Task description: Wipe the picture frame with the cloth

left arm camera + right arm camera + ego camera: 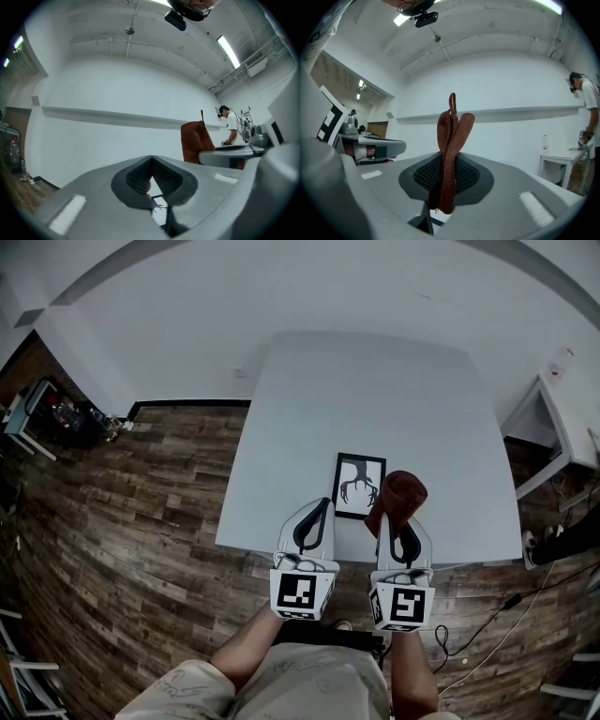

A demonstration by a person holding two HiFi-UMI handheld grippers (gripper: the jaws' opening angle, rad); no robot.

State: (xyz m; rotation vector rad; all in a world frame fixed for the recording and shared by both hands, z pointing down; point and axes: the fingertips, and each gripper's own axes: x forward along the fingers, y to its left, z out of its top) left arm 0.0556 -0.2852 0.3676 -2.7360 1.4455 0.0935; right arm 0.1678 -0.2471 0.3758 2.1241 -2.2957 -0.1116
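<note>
Ahead-left of the right tool (396, 526), which is clenching the cloth (399, 497), the frame (359, 486) is lying lengthwise away; the left tool (319, 514) is hovering closed, empty.

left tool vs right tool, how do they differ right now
The left tool is shut on nothing; the right tool is shut on the brown cloth, which stands up from it. The left tool sits by the picture frame's left edge, the right tool by its right edge. Both are shut, over the table's near edge.
</note>
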